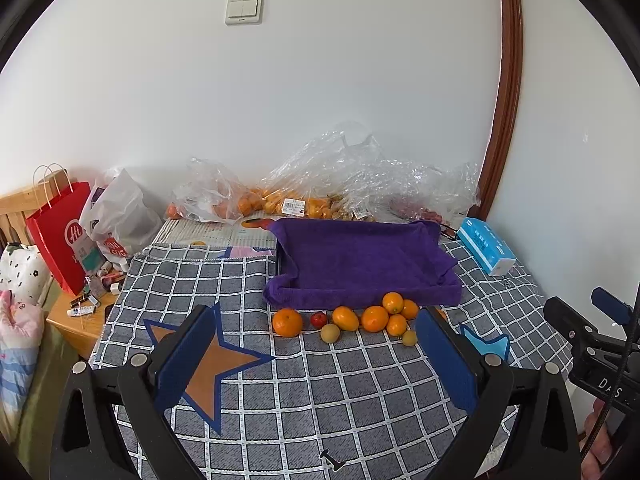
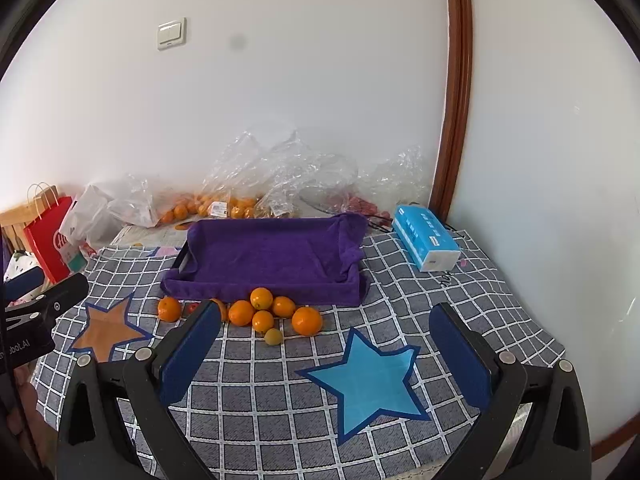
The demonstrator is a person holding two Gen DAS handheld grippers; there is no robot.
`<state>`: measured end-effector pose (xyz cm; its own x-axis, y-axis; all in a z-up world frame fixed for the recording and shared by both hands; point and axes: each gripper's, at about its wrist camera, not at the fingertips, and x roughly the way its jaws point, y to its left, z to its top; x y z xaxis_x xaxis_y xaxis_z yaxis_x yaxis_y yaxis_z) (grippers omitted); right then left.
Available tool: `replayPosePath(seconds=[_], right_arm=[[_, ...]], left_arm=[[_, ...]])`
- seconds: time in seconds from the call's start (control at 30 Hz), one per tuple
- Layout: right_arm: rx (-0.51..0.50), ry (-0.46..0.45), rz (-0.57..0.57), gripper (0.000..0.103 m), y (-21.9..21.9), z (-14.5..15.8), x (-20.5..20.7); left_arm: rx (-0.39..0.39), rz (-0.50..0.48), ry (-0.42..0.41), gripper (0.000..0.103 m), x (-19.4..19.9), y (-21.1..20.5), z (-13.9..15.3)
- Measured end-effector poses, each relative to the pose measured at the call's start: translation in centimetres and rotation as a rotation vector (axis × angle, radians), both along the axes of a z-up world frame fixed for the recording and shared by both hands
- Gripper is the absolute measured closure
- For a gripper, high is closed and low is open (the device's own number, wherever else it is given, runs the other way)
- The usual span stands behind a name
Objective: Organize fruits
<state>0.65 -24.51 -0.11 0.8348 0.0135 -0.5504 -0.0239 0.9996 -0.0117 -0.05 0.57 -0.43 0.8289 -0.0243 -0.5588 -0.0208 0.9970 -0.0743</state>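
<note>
While both tools are held above the table, nothing is gripped by either one. The left tool [image 1: 316, 360] is spread wide, its two blue pads standing far apart over the checked cloth [image 1: 320, 400], with an orange star patch [image 1: 208, 368] seen beneath its left pad. The right tool [image 2: 324, 356] is likewise spread wide, and a blue star patch [image 2: 368, 380] is seen between its pads.

A group of fruit is laid on the cloth just in front of a purple towel-lined tray [image 1: 360, 264]. Oranges [image 1: 375, 318] are clustered close together, some touching, and one orange [image 1: 287, 322] is set slightly apart to the left. A small red fruit [image 1: 318, 319] is placed between that orange and the cluster. Two small yellowish fruits [image 1: 330, 333] are seen nearest the tools, in front of the oranges. No fruit is seen inside the tray.

Behind the tray, against the white wall, crumpled clear plastic bags [image 1: 340, 176] are piled, with more oranges inside them. A blue tissue pack [image 1: 486, 250] is laid to the right of the tray. A red paper bag [image 1: 60, 236] is stood off the left edge of the table.
</note>
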Motion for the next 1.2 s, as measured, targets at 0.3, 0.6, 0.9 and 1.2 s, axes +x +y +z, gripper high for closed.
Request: replayPosePath(seconds=[0.3,0.6,0.9,1.2], right_arm=[[-0.003,-0.005,0.007,0.000,0.32,0.13,0.01],[-0.001,-0.004,0.009,0.000,0.33,0.18,0.08],[0.000,-0.011,0.013,0.000,0.42,0.28,0.03],[0.005,-0.014,0.015,0.000,0.37,0.28,-0.14]], left_arm=[[-0.006,-0.001,0.002,0.002,0.10,0.11,0.12],[-0.017,0.003,0.000,0.002,-0.03,0.52,0.35],[-0.015,-0.002,-0.005,0.002,-0.21,0.45,0.45],[-0.018,-0.002,-0.005,0.002,-0.46,0.36,0.42]])
